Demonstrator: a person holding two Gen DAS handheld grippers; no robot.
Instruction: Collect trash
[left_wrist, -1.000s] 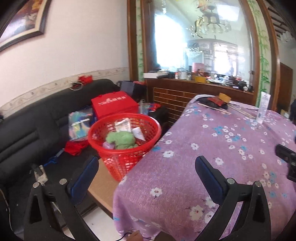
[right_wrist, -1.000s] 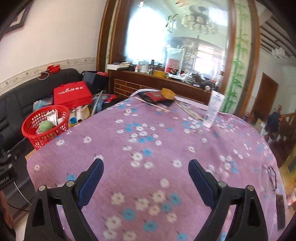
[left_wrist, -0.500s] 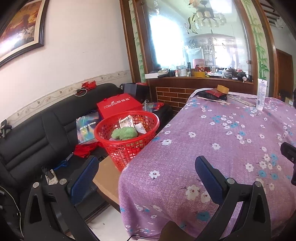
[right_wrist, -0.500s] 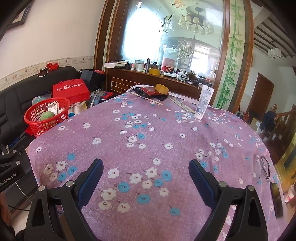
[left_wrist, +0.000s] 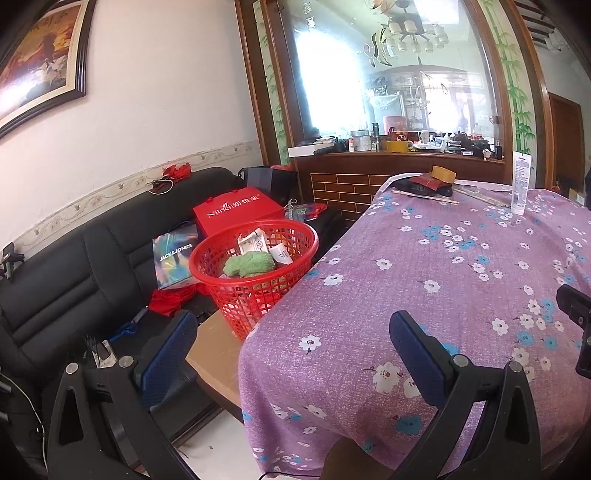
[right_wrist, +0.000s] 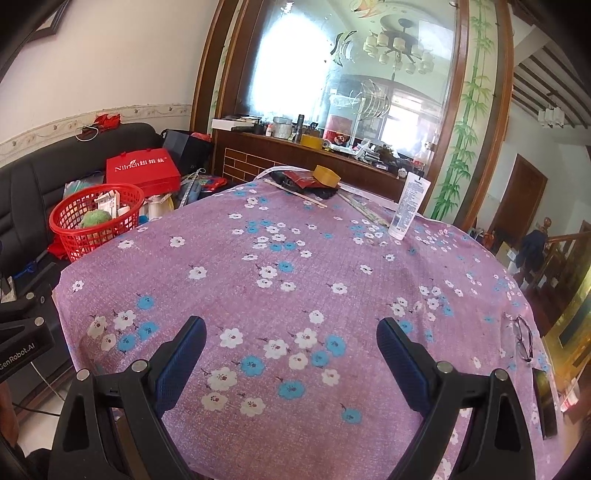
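1. Both grippers have drawn back from the counter since a second ago, so more of the purple flowered cloth (right_wrist: 295, 280) now shows ahead of them.
2. The red basket (left_wrist: 255, 273) sits on a brown board (left_wrist: 218, 350) just beside the counter's left edge, holding a green cloth (left_wrist: 249, 265), a folded paper packet (left_wrist: 253, 242) and a small white tube (left_wrist: 280, 254).
3. In the right wrist view the same basket (right_wrist: 96, 225) lies far to the left, beyond the cloth's edge.
4. The left gripper (left_wrist: 291, 339) is spread wide and holds nothing; it is level and pointed at the counter's near left corner, its left finger over the gap by the sofa (left_wrist: 62, 280).
5. The right gripper (right_wrist: 290, 349) is also spread wide and empty, held level above the near edge of the cloth and pointing across it.
6. At the far end of the counter stand a white tube (right_wrist: 408, 206) upright, a tape roll (right_wrist: 327, 176) on a dark red packet (right_wrist: 301, 181), and thin sticks (right_wrist: 295, 194).
7. Glasses (right_wrist: 522, 338) lie at the right edge of the cloth.
8. A red box (left_wrist: 236, 214) and a shiny bag (left_wrist: 173, 256) rest on the sofa behind the basket.
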